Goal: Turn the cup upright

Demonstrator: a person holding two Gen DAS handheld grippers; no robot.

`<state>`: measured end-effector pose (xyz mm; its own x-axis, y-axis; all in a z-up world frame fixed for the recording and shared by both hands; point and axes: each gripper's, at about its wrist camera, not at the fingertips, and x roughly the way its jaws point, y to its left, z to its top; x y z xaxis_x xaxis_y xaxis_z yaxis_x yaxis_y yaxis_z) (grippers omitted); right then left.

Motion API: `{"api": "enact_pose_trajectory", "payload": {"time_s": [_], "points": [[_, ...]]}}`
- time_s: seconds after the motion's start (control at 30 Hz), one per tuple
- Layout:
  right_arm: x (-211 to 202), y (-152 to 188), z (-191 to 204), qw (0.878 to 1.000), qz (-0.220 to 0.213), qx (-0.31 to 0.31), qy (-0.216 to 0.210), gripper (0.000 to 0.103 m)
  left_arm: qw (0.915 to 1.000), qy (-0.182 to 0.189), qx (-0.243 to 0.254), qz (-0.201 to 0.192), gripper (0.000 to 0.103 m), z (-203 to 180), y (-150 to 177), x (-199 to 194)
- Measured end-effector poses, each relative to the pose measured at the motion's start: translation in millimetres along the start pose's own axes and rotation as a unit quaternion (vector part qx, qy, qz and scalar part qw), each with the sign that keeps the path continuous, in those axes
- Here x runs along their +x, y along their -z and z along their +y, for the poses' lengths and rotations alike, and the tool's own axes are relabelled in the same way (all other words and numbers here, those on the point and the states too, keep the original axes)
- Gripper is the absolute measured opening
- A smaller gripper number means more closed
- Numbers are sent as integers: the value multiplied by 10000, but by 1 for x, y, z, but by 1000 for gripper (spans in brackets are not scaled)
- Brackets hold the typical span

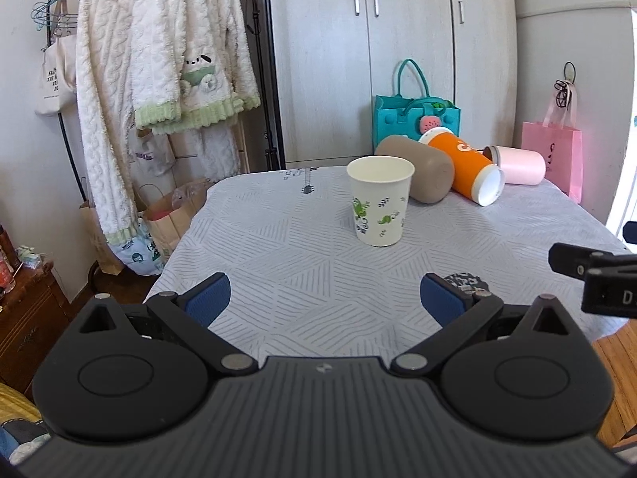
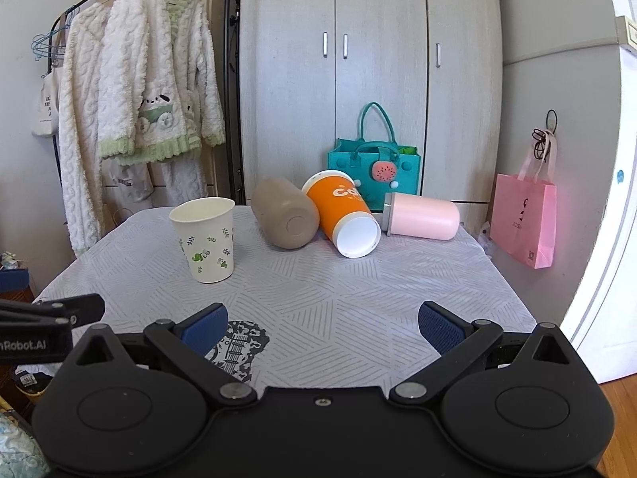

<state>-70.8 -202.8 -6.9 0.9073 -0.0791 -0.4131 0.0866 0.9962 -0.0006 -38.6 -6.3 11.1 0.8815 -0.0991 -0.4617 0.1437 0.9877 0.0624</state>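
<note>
A white paper cup with green leaf prints (image 1: 380,201) stands upright, mouth up, on the grey patterned tablecloth (image 1: 278,247); it also shows in the right wrist view (image 2: 207,239). Behind it three cups lie on their sides: a tan one (image 1: 422,173) (image 2: 286,218), an orange one (image 1: 464,169) (image 2: 344,215) and a pink one (image 1: 517,165) (image 2: 422,217). My left gripper (image 1: 325,298) is open and empty, well short of the paper cup. My right gripper (image 2: 323,326) is open and empty, near the table's front edge.
A teal felt bag (image 1: 414,119) stands behind the cups against the wardrobe (image 1: 358,59). A pink paper bag (image 2: 525,223) hangs at the right. A rack of fleece clothes (image 1: 159,59) and paper bags (image 1: 167,219) stand left of the table.
</note>
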Motion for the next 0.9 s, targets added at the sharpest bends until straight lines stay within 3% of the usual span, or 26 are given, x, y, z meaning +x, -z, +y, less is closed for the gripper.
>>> {"api": "enact_pose_trajectory", "payload": {"time_s": [0.9], "points": [[-17,-1,9,9995,-229,-71,186,103,9995,-29,-261,155,103,15,-1,5]]}}
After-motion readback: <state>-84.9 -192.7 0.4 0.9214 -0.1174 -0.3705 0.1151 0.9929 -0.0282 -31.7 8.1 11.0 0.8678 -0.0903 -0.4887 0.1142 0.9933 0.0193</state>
